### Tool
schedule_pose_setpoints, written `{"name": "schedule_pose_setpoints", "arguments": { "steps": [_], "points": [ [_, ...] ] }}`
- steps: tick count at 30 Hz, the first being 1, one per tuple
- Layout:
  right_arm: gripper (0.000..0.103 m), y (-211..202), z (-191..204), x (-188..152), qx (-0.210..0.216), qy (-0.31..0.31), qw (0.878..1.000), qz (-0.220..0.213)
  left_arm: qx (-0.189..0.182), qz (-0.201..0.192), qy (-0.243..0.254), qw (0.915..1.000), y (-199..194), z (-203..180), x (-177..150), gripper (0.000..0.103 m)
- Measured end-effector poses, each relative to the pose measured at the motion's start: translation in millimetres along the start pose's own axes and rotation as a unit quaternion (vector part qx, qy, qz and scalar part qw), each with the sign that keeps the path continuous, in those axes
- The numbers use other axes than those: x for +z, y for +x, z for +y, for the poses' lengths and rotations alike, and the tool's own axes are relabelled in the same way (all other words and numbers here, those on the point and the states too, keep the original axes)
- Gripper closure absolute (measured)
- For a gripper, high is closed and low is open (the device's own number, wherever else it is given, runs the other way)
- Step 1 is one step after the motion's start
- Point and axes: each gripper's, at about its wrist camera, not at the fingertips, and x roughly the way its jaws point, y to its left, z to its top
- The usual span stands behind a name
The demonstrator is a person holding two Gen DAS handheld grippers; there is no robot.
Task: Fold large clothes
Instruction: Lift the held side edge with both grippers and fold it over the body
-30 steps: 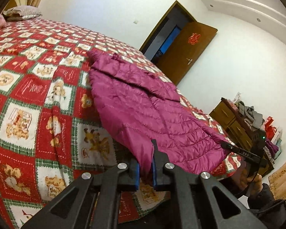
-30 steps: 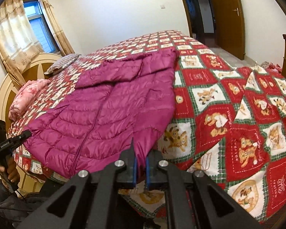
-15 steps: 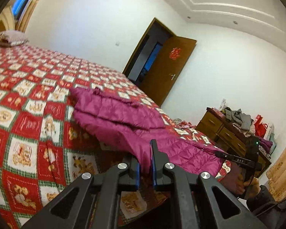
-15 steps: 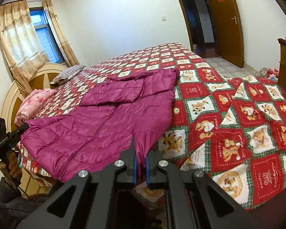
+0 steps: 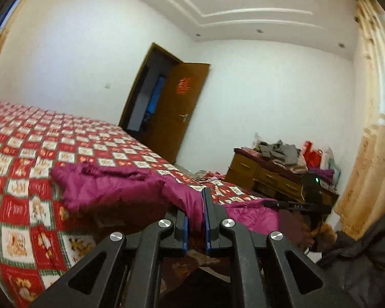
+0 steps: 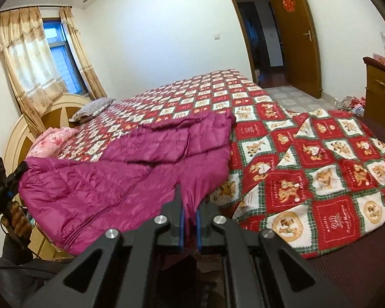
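Left tool (image 5: 195, 227) is clamped on one bottom corner of the magenta down jacket (image 6: 131, 169); right tool (image 6: 189, 227) pinches the other bottom corner. Jacket lies spread on the bed (image 6: 320, 159) over the red patterned quilt, collar end far, hem end raised off the near bed edge. Two-corner hold likely keeps the hem taut and level, so it can be carried over toward the collar for a half fold.
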Motion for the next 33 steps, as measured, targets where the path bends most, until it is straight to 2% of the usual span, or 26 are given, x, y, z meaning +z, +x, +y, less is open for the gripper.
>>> {"name": "schedule_pose_setpoints", "arguments": {
  "steps": [3,6,8,12,14,17,20,24,28,33],
  "points": [
    [0.094,-3,0,4,0.006,0.006,1.0,-0.007,-0.011,-0.001,0.012,0.9999,-2,-5,3,0.094],
    [0.094,1,1,9,0.004,0.003,1.0,-0.012,-0.008,-0.014,-0.019,0.9997,-1,5,6,0.094],
    [0.094,6,1,18,0.004,-0.001,1.0,-0.016,0.011,-0.021,-0.06,0.9979,0,21,10,0.094],
    [0.094,20,-3,39,-0.002,0.003,1.0,-0.027,0.062,-0.028,-0.135,0.9885,2,56,18,0.094],
    [0.094,32,-5,49,0.003,0.007,1.0,-0.029,0.092,-0.018,-0.144,0.9851,11,65,25,0.094],
    [0.094,53,-3,64,-0.013,-0.003,0.999,-0.03,0.128,0.01,-0.123,0.9841,30,67,35,0.094],
    [0.094,78,-5,79,-0.027,0.003,0.999,-0.025,0.15,0.024,-0.117,0.9815,49,73,40,0.094],
    [0.094,106,-10,95,-0.035,0.024,0.999,-0.023,0.188,0.037,-0.144,0.9707,72,102,50,0.094],
    [0.094,133,-11,110,-0.046,0.04,0.998,-0.028,0.208,0.043,-0.177,0.9612,94,134,55,0.094],
    [0.094,165,-8,131,-0.06,0.047,0.997,-0.025,0.246,0.062,-0.189,0.9488,120,163,63,0.094]
  ]
}}
